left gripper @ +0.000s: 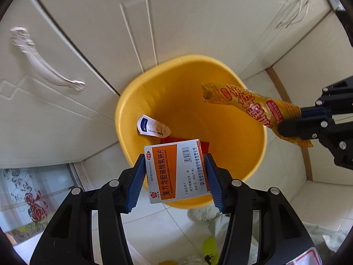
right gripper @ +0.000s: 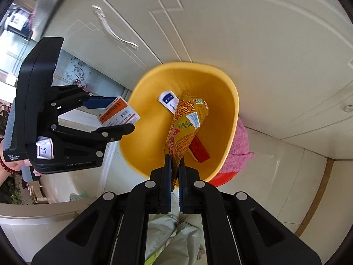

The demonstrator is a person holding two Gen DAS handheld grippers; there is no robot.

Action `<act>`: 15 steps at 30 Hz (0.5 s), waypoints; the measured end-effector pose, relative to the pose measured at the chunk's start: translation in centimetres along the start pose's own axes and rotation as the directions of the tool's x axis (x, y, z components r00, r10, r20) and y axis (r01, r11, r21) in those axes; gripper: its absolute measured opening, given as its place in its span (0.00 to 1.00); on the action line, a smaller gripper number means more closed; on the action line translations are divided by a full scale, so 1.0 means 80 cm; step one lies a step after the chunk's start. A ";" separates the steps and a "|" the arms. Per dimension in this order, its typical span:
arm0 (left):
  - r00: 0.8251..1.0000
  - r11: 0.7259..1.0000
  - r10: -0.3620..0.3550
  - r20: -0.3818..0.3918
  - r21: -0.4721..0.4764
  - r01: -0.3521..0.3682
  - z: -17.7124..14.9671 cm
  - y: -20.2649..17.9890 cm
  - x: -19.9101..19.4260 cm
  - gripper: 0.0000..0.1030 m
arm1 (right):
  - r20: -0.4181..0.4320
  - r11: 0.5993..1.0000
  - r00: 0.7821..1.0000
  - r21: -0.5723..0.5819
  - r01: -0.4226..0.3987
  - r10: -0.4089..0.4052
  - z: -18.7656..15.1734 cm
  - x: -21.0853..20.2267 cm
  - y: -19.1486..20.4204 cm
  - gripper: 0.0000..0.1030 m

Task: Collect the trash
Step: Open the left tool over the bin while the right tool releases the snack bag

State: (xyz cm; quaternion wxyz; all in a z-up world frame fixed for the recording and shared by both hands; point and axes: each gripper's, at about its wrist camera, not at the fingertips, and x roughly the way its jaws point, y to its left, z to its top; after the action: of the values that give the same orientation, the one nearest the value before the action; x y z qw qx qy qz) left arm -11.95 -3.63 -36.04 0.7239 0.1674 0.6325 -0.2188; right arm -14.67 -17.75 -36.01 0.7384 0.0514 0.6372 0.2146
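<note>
My left gripper (left gripper: 175, 161) is shut on a silver and orange medicine box (left gripper: 176, 172) and holds it over the near rim of the yellow bin (left gripper: 231, 70). My right gripper (right gripper: 175, 161) is shut on a yellow snack wrapper (right gripper: 185, 128) that hangs over the bin's (right gripper: 233, 88) mouth. In the left wrist view the right gripper (left gripper: 291, 121) comes in from the right with the wrapper (left gripper: 249, 103). In the right wrist view the left gripper (right gripper: 123, 114) holds the box (right gripper: 119, 112) at the bin's left edge. A white and blue packet (left gripper: 152, 127) and a red packet (right gripper: 199, 149) lie inside the bin.
Cream cabinet doors (left gripper: 99, 22) with a curved handle (left gripper: 42, 66) stand right behind the bin. A pink cloth (right gripper: 239, 145) sits beside the bin on a red object (right gripper: 222, 177). The floor is pale tile (left gripper: 291, 172). A floral glass panel (left gripper: 30, 198) is at the left.
</note>
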 end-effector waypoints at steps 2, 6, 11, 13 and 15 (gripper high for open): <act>1.000 1.000 0.001 -0.016 0.004 -0.001 0.004 0.006 0.011 0.51 | -0.008 1.000 1.000 -0.002 -0.001 0.001 0.006 0.010 -0.002 0.06; 0.999 1.000 -0.001 -0.032 0.013 0.001 0.010 0.001 0.028 0.51 | -0.021 1.000 1.000 -0.004 -0.015 0.015 0.023 0.032 -0.002 0.06; 0.999 1.000 -0.003 -0.043 0.017 0.004 0.015 -0.003 0.042 0.51 | -0.029 0.999 0.999 0.035 -0.035 0.037 0.030 0.045 -0.019 0.06; 0.999 1.000 -0.007 -0.045 0.013 0.007 0.017 -0.004 0.046 0.51 | -0.032 0.998 0.998 0.055 -0.043 0.045 0.030 0.050 -0.026 0.06; 0.999 1.000 -0.016 -0.048 0.004 0.017 0.017 -0.003 0.047 0.51 | -0.033 0.996 0.998 0.069 -0.054 0.056 0.028 0.053 -0.027 0.06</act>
State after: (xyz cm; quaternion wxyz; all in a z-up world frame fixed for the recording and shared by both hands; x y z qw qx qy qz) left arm -10.55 -4.92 -39.55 0.7063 0.1691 0.6505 -0.2221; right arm -11.53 -17.61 -40.27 0.7190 0.0903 0.6551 0.2140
